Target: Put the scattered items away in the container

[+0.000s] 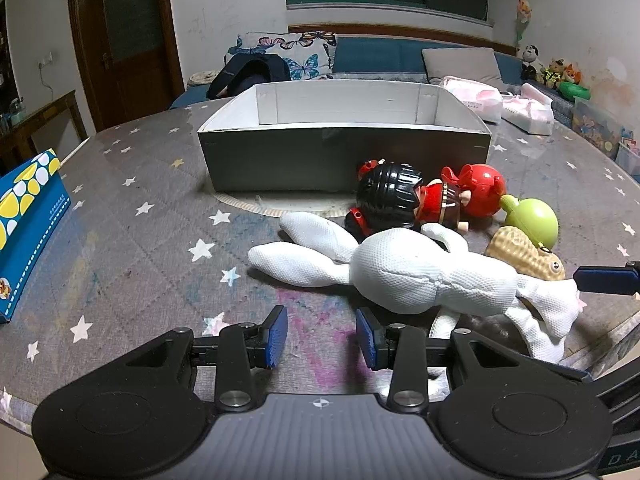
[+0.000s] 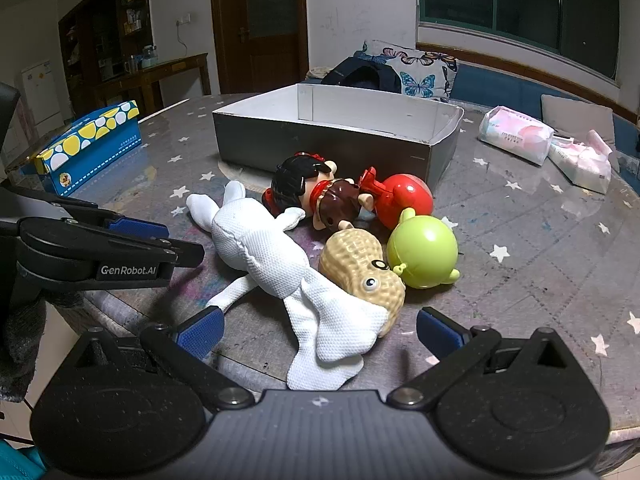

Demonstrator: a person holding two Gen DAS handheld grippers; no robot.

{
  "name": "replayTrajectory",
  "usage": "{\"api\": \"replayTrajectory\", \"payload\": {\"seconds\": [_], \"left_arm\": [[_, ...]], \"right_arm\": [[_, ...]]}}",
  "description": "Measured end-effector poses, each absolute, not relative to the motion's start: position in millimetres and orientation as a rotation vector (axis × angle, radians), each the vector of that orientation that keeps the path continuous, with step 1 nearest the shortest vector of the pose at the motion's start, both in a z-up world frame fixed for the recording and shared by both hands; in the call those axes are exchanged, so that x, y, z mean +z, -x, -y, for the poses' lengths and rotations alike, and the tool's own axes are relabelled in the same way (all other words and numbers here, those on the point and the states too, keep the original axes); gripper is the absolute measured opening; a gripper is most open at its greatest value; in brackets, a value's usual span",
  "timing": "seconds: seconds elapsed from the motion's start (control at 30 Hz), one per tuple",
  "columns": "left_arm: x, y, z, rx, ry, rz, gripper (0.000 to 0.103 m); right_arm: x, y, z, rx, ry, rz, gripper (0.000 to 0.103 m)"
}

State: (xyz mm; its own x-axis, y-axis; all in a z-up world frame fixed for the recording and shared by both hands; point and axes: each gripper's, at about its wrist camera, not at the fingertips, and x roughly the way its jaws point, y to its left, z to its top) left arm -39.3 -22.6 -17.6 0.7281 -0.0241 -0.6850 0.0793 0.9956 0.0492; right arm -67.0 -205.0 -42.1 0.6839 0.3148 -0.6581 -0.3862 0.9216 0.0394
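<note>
The left claw (image 1: 321, 338) hung narrowly parted and empty over the worktop (image 1: 132, 248); the right claw (image 2: 319, 330) gaped wide around the white plush (image 2: 272, 256); toys lay before the box (image 1: 344, 136)

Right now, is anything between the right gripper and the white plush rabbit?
Nothing visible. The right gripper has its jaws open with the white plush rabbit lying directly between and ahead of them. The peanut toy touches the rabbit's far side, not the approach.
</note>
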Motion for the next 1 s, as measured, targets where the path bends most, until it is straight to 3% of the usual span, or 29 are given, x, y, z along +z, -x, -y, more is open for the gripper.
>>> {"api": "replayTrajectory", "payload": {"seconds": [1.0], "left_arm": [[-19.2, 38.0, 24.1, -0.058, -0.087, -0.764, 0.041]], "right_arm": [[-44.6, 64.6, 205.7, 0.401, 0.098, -0.728, 0.103]]}}
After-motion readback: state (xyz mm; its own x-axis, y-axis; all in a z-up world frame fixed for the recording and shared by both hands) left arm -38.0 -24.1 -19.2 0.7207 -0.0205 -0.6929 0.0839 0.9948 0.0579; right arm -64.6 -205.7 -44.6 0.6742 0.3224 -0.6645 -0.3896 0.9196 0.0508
